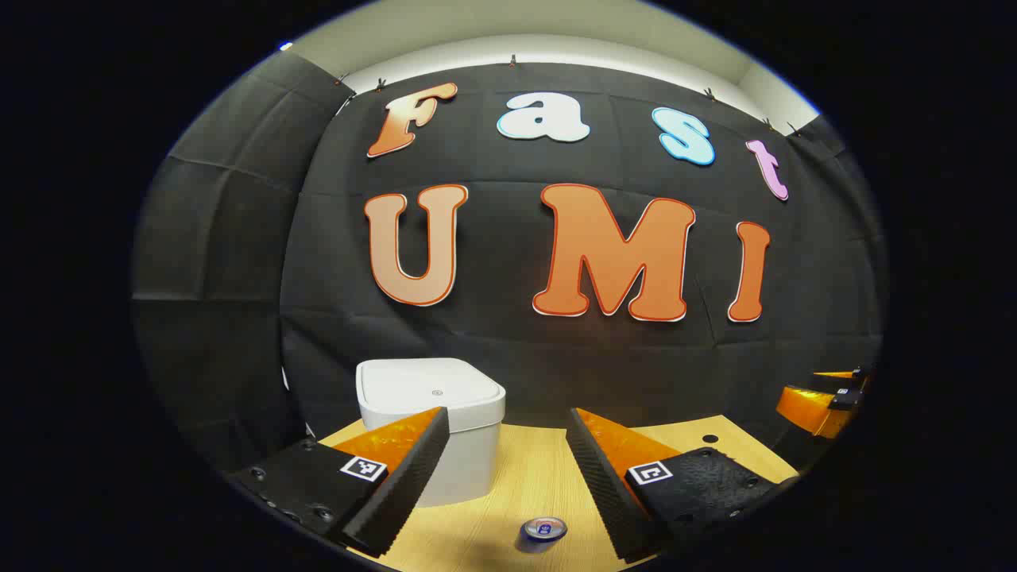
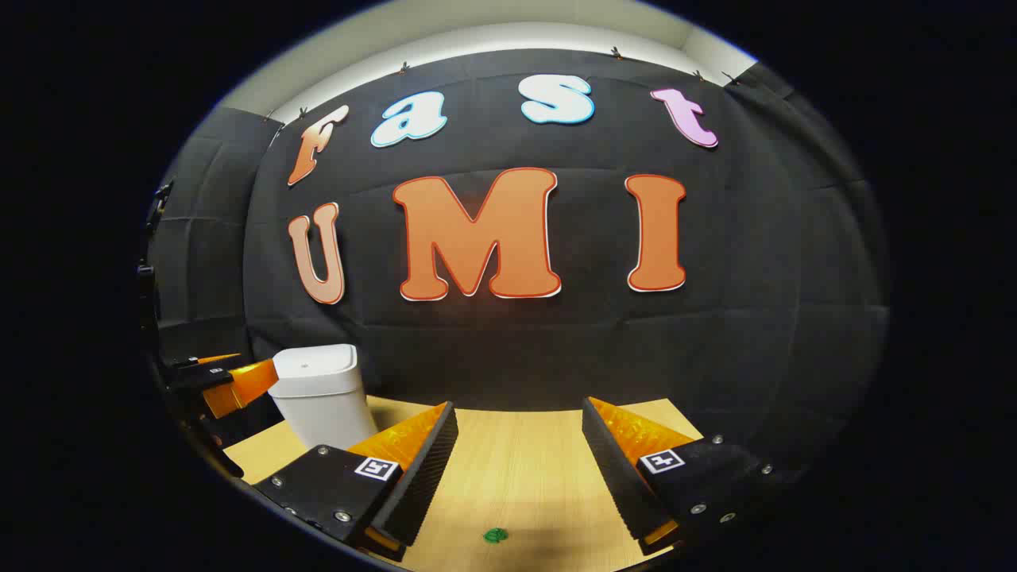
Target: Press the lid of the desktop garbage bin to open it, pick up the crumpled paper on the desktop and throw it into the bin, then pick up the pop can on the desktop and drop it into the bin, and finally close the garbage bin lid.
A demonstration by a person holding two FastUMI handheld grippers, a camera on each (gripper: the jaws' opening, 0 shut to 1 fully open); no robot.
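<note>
Pressing the shut lid (image 1: pixel 429 387) of the white bin (image 1: pixel 445 453) comes first — left gripper (image 1: pixel 508 461) and right gripper (image 2: pixel 518 457) both spread, empty — so touch down squarely on the lid's centre.

You are holding your left gripper (image 1: pixel 508 469) up with its two fingers spread wide apart. Nothing is sitting between them. The fingers are pointing forward and a little down. Off at the right edge of the left gripper view, your right gripper (image 1: pixel 826 397) is peeking in.

You are holding your right gripper (image 2: pixel 519 469) the same way, fingers wide apart and gripping nothing. In the right gripper view, your left gripper (image 2: pixel 218 381) is poking in from the left edge.
</note>
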